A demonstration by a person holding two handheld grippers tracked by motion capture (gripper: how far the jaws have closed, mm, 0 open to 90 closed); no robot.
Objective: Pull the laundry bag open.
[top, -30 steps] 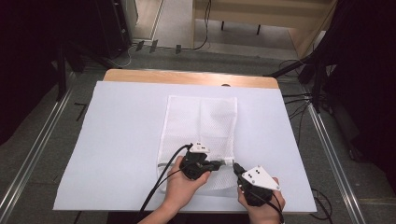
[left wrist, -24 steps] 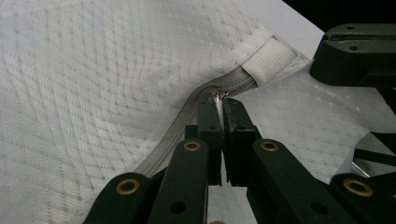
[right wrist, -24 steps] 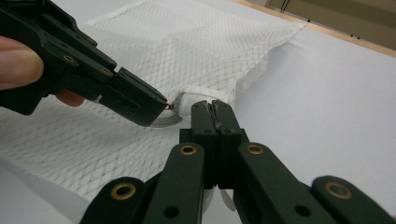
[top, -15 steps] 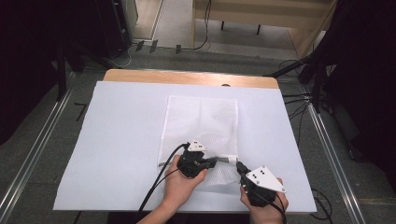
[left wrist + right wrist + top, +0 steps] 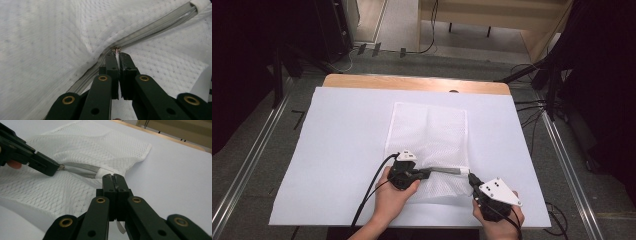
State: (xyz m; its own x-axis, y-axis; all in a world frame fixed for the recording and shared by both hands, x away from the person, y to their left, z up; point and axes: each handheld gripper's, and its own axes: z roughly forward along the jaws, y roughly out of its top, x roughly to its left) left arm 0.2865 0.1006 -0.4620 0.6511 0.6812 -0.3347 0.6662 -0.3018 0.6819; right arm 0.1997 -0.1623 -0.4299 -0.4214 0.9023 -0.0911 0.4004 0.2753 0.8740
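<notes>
The mesh bag [image 5: 428, 145] lies flat on the white sheet [image 5: 342, 150] in the middle of the table [image 5: 412, 82], long side running near to far, and the work is at its near end, where the zip [image 5: 447, 170] crosses from left to right; the left gripper [image 5: 428, 173] has its jaws pressed together on the small metal zip pull [image 5: 116, 49], seen in the left gripper view right at the jaw tips, with the zip track running off towards the white end tab [image 5: 200, 3]; the right gripper [image 5: 470, 176] is clamped too, jaws tight on a thin bit of white at the bag's near right corner, just beside that tab [image 5: 102, 172], though what exactly it pinches is hard to tell, tape or mesh edge.

So this looks like one gripper anchoring, the other sliding, and the trick is tension; the right one should hold the corner firm and low so the track stays straight; the mesh already puckers around the pull, so I'd keep the pull travelling along the line of the track, not lifting off the sheet, or the teeth may bind and the whole bag will drag; slow and level, with the two grippers pulling gently apart; if the left grip slips off that tiny pull, stop and re-pinch rather than tug on the mesh.
</notes>
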